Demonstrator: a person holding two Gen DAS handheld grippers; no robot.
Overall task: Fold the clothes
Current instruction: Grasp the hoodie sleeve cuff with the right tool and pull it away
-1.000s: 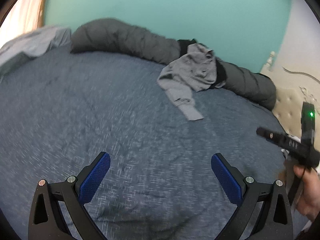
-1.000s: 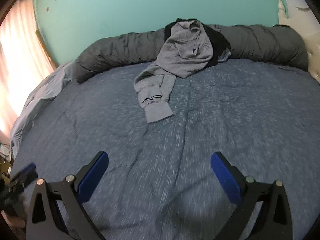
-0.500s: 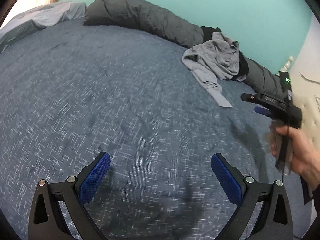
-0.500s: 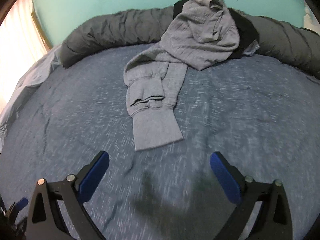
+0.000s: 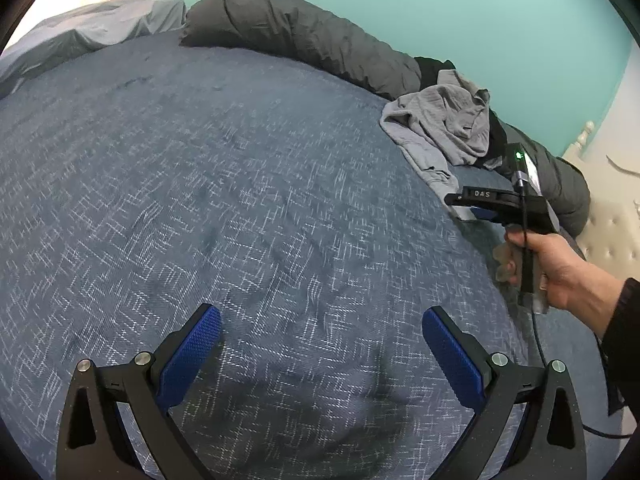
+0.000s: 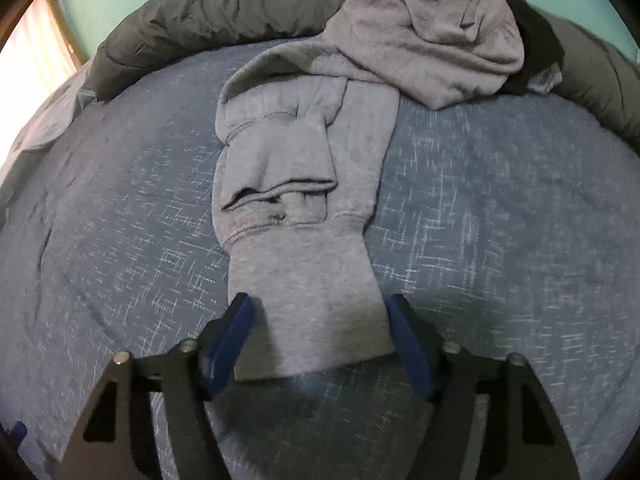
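Right gripper (image 6: 320, 332) half-closed, jaws just narrowing astride the cuff of the grey hoodie (image 6: 320, 184) — pads seemingly not yet pressing; hoodie heaped on the blue bedspread (image 6: 500, 208); left gripper (image 5: 322, 344) wide open — holding nothing.

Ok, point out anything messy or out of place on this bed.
The grey sweatshirt lies crumpled, its body heaped on the dark grey rolled duvet, one sleeve trailing across the blue bedspread. A black garment is bunched beneath it.
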